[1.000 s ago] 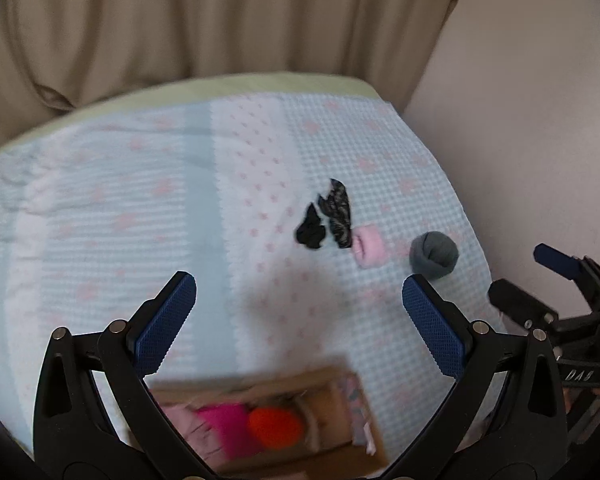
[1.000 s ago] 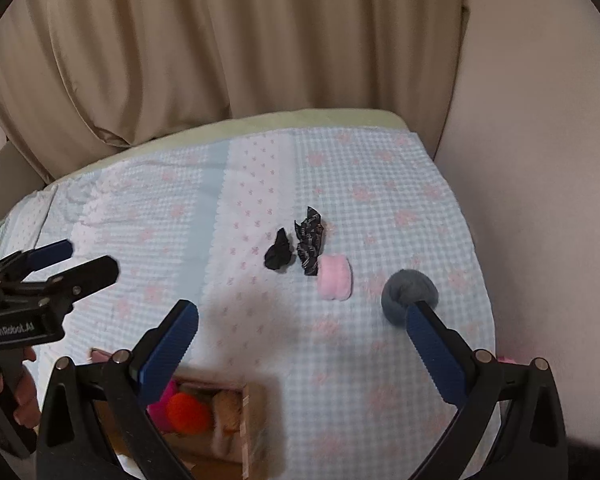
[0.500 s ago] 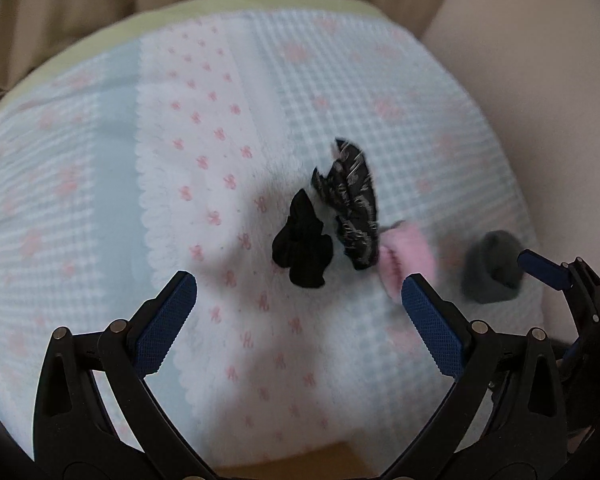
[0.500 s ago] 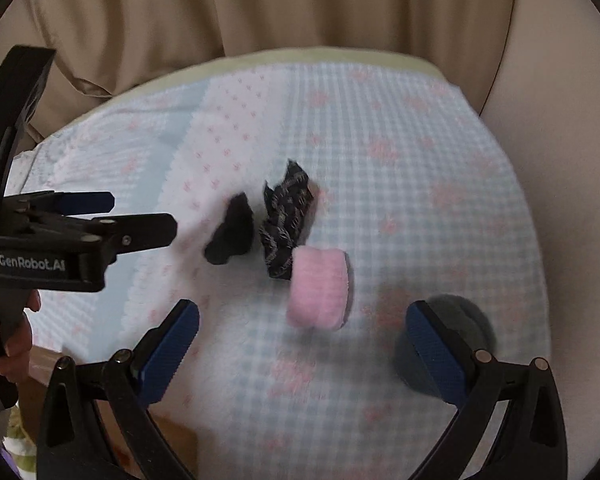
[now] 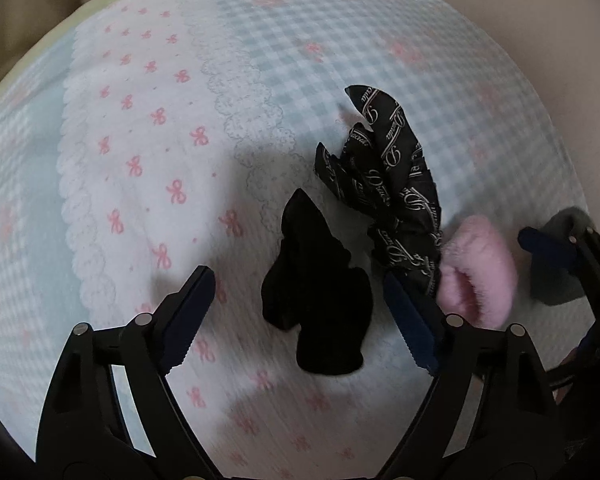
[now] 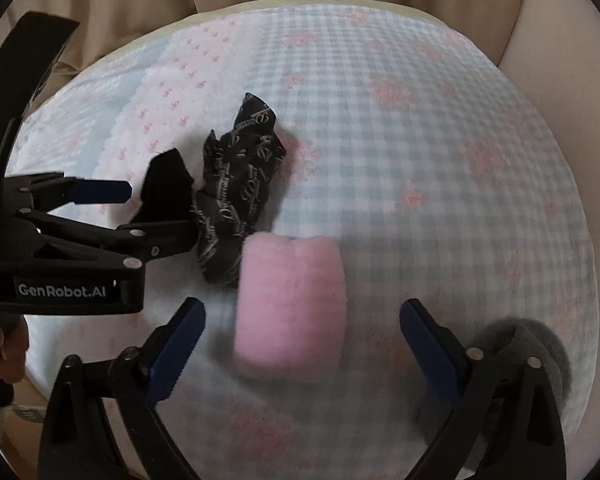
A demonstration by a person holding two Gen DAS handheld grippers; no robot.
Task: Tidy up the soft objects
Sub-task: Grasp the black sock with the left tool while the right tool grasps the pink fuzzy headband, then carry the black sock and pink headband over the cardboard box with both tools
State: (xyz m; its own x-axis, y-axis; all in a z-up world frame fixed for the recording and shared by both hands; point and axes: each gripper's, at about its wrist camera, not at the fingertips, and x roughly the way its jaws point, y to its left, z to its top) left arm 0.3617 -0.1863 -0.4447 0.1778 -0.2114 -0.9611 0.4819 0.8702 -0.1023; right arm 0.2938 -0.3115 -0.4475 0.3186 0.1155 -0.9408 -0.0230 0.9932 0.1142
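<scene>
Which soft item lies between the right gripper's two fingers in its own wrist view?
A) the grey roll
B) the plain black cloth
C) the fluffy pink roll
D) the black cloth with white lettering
C: in the right wrist view the fluffy pink roll sits between the closing jaws of the right gripper, not yet touched by either pad, while the grey roll lies outside the right-hand finger.

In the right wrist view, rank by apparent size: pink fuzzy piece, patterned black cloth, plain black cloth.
1. pink fuzzy piece, though nearest the camera
2. patterned black cloth
3. plain black cloth, partly hidden by the left gripper
</scene>
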